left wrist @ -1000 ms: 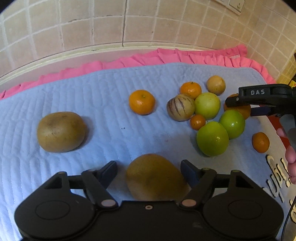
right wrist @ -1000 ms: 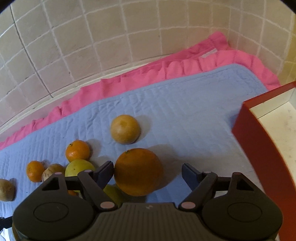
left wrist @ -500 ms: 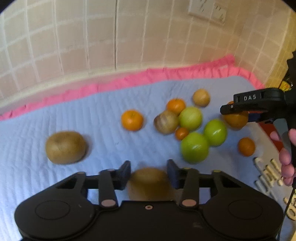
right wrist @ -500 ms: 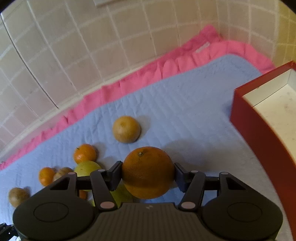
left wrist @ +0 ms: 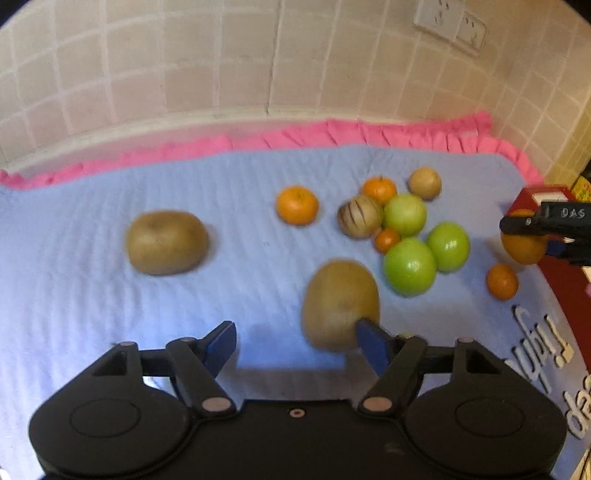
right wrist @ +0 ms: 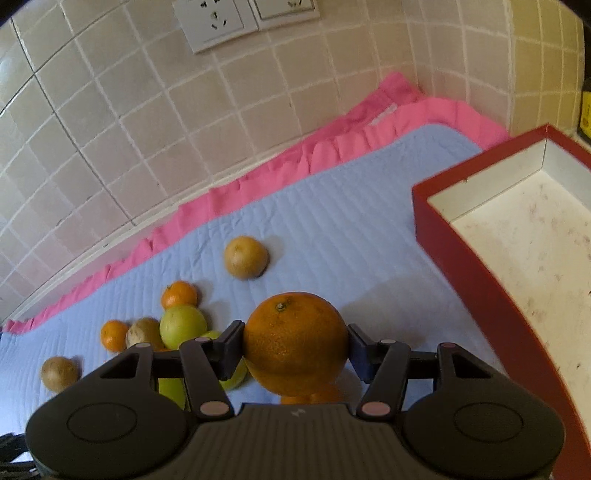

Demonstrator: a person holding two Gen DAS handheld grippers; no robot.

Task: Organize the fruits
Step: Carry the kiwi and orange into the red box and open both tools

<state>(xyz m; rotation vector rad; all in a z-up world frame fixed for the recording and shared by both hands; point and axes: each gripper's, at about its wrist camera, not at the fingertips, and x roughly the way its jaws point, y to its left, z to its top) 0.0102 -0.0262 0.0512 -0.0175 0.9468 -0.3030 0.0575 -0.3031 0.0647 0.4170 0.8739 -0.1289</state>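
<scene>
My right gripper (right wrist: 293,349) is shut on a large orange (right wrist: 295,341) and holds it above the blue mat, left of the red box (right wrist: 476,258) with a white inside. In the left wrist view the right gripper (left wrist: 532,225) with the orange shows at the far right. My left gripper (left wrist: 295,341) is open and empty. A brown kiwi (left wrist: 340,302) lies on the mat against my right fingertip (left wrist: 369,341), outside the jaws. A second kiwi (left wrist: 166,242) lies to the left.
A cluster of green apples (left wrist: 410,266), small tangerines (left wrist: 297,205), a striped melon (left wrist: 358,219) and a tan fruit (left wrist: 424,182) lies mid-right on the blue mat (left wrist: 92,314). A tiled wall with sockets (right wrist: 214,22) stands behind. White letters (left wrist: 543,339) lie at right.
My right gripper closed on the large orange and lifted it toward the red box. My left gripper closed on the kiwi, then opened; the kiwi now lies to the right of the jaws.
</scene>
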